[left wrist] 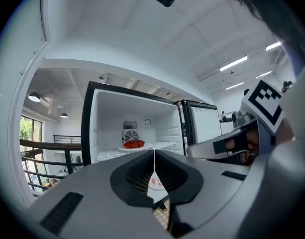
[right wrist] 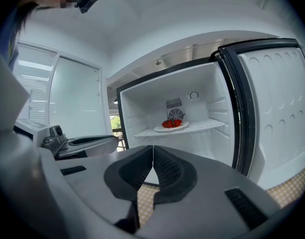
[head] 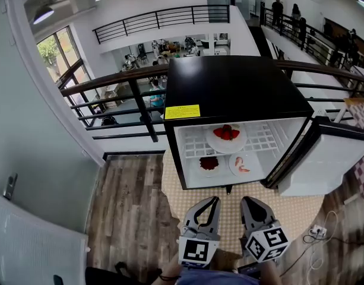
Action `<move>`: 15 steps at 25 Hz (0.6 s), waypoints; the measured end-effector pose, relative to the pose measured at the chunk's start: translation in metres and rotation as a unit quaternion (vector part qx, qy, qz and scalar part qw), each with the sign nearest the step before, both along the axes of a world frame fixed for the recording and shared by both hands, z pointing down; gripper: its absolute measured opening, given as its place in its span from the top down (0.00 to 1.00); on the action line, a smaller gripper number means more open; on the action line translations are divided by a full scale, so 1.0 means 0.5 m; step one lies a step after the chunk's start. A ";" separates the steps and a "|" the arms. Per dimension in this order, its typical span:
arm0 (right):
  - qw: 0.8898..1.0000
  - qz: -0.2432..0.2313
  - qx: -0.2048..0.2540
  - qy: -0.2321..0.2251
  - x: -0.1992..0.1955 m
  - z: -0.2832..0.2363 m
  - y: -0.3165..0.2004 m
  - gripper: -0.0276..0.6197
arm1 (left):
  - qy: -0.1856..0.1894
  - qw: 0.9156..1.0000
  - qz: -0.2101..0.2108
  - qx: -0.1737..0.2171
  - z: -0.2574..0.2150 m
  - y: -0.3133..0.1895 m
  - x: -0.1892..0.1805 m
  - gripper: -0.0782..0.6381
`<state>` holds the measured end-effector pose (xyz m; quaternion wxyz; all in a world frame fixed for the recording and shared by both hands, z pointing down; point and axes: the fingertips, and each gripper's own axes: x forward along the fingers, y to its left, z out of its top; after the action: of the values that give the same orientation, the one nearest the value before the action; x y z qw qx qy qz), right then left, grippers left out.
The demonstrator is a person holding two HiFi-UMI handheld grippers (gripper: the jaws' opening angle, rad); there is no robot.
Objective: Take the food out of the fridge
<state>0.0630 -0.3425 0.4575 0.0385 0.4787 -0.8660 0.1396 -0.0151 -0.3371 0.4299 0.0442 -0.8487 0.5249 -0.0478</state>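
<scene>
A small black fridge (head: 229, 85) stands with its door (head: 324, 159) swung open to the right. On its wire shelf rests a white plate of strawberries (head: 225, 134) (left wrist: 134, 144) (right wrist: 173, 124). On the floor of the fridge lie a plate of dark red food (head: 209, 163) and a plate with pale pink pieces (head: 243, 165). My left gripper (head: 212, 202) and right gripper (head: 248, 202) hover side by side just in front of the fridge opening, both shut and empty, the pads meeting in each gripper view.
The fridge stands on a beige checked mat (head: 229, 209) over wood flooring (head: 128, 206). A black railing (head: 128, 94) runs behind it above a lower hall. A power strip with cable (head: 317, 231) lies at the right. A pale wall (head: 27, 159) is at the left.
</scene>
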 end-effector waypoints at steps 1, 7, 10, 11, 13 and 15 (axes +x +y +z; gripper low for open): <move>1.000 0.000 -0.001 0.002 -0.006 0.000 -0.012 0.94 | 0.000 1.000 0.001 -0.001 0.002 -0.010 -0.006 0.87; 1.000 -0.010 -0.012 -0.008 -0.047 -0.005 -0.084 0.94 | 0.004 1.000 0.007 -0.010 0.012 -0.064 -0.029 0.87; 1.000 -0.013 -0.016 -0.011 -0.060 0.000 -0.122 0.94 | 0.004 1.000 0.013 -0.012 0.018 -0.083 -0.032 0.87; 1.000 -0.014 -0.018 -0.013 -0.065 0.000 -0.136 0.93 | 0.005 1.000 0.015 -0.013 0.020 -0.088 -0.034 0.87; 0.999 -0.016 -0.025 -0.017 -0.077 -0.004 -0.160 0.86 | 0.006 1.000 0.016 -0.015 0.024 -0.098 -0.039 0.87; 0.999 -0.015 -0.033 -0.026 -0.087 -0.007 -0.184 0.78 | 0.005 1.000 0.017 -0.016 0.027 -0.106 -0.044 0.87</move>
<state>0.0194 -0.4343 0.4539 0.0333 0.4606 -0.8686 0.1797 -0.0370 -0.3902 0.4432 0.0290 -0.8583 0.5098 -0.0508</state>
